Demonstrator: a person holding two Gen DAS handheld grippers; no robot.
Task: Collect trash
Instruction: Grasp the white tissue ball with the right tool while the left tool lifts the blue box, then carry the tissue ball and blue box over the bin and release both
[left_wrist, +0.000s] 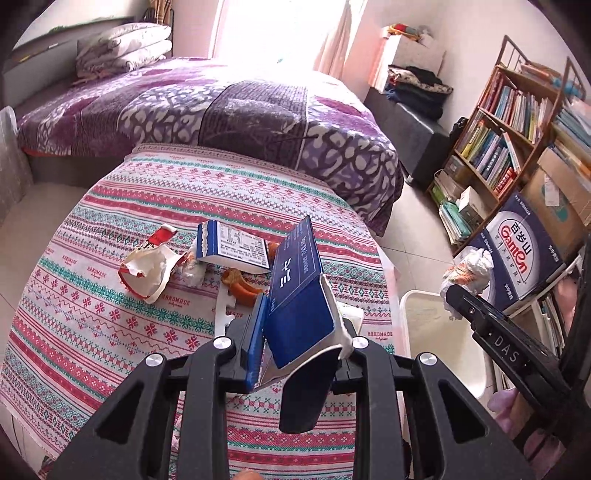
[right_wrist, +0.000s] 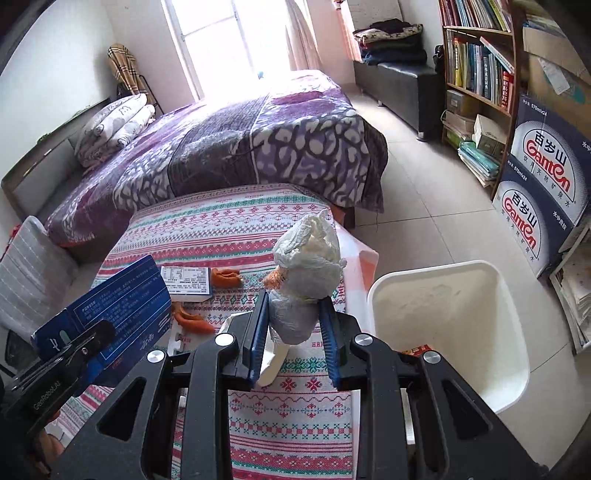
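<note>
Over the striped-cloth bench (left_wrist: 110, 325), the left gripper (left_wrist: 299, 343) has its jaws clamped on a flattened blue cardboard carton (left_wrist: 299, 291); the right gripper (right_wrist: 293, 332) is clamped on a crumpled white tissue wad (right_wrist: 310, 258). Best carry both rightward above the white plastic bin (right_wrist: 509, 302) before releasing. Only the left view shows the torn red-and-white wrapper (left_wrist: 147, 266).
</note>
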